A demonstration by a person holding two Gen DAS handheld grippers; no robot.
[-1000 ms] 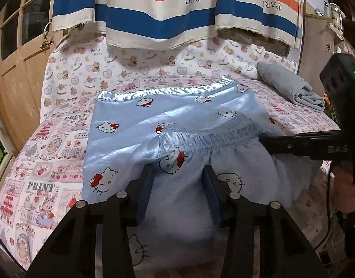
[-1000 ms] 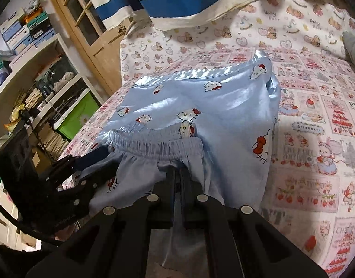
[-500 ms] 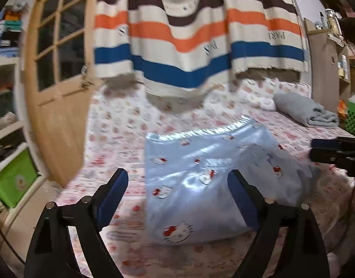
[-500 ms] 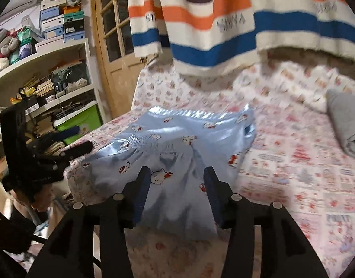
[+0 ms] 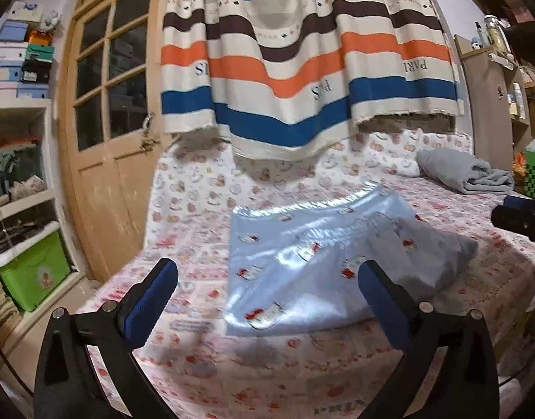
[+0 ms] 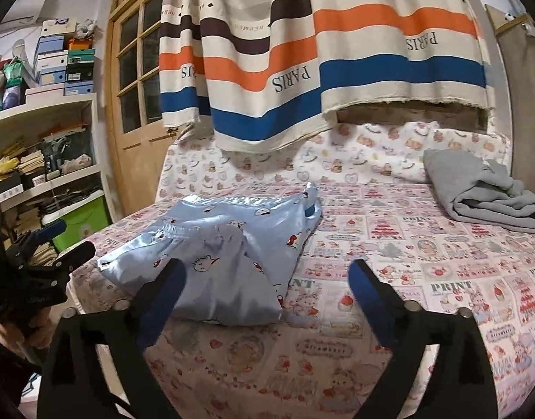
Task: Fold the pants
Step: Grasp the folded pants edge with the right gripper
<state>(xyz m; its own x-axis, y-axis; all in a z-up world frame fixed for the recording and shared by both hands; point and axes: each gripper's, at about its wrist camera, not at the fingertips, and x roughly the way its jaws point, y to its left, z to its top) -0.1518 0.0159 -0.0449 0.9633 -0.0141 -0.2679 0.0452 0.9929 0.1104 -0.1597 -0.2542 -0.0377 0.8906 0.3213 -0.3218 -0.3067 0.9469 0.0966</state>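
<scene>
- Two grippers hung above the printed bedsheet, neither touching cloth.
- Left gripper: its blue-padded fingers stood spread wide, nothing between them.
- Right gripper: its fingers were likewise parted and bare.
- Folded light-blue pants lay flat on the sheet, centre-left in the right wrist view.
- Grey folded cloth sat at the right edge, well apart from the pants.
- Striped curtain filled the upper frame.

Black angular frames, silver screws and blue ribbed pads are seen on the left gripper and right gripper.
</scene>
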